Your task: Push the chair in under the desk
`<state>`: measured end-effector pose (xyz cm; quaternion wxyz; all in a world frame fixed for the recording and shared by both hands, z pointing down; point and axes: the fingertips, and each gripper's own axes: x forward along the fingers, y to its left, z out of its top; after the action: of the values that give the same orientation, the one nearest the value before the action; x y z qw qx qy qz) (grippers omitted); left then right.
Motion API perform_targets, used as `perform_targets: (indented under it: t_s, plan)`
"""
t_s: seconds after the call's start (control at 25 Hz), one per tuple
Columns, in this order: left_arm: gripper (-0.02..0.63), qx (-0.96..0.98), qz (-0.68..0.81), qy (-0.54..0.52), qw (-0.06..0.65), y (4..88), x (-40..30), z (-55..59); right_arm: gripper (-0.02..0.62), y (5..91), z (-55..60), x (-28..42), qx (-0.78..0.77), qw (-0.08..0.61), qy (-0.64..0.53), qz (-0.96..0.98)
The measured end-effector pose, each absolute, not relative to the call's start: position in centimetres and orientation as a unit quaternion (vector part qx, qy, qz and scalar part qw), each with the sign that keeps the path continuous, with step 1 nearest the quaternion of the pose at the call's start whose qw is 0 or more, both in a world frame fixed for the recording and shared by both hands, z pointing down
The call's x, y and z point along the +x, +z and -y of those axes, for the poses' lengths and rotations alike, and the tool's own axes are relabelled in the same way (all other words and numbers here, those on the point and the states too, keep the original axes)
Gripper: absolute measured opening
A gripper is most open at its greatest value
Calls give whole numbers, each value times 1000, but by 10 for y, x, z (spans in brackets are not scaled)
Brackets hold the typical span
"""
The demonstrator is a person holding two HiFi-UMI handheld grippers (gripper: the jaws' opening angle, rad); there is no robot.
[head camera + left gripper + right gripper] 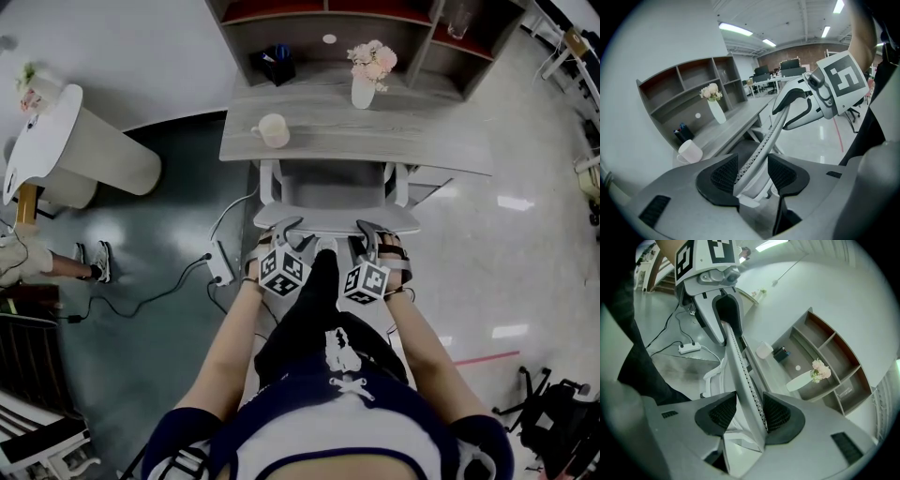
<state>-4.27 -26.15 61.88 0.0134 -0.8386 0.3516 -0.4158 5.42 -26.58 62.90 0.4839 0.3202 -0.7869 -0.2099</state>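
A light grey office chair stands at the grey wooden desk, its seat partly beneath the desk's front edge. Both grippers hold the top of the chair's backrest. In the head view my left gripper is on the backrest's left part and my right gripper on its right part. The left gripper view shows the mesh backrest edge running between the pads of the left gripper, with the other gripper further along. In the right gripper view the backrest edge sits between the right gripper's pads.
On the desk stand a white mug, a white vase of pink flowers and a dark pen holder, with shelves behind. A power strip with cables lies on the floor to the left. A white round table and someone's feet are further left.
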Motion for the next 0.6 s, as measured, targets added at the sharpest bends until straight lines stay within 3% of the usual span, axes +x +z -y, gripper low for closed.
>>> perform_targets:
  t_s: [0.32, 0.6]
  plan:
    - [199, -840, -349, -415, 8, 619, -44, 267, 153, 630, 271, 52, 321, 487, -211, 784]
    - [199, -840, -323, -429, -82, 618, -44, 265, 155, 629, 269, 51, 296, 498, -130, 805]
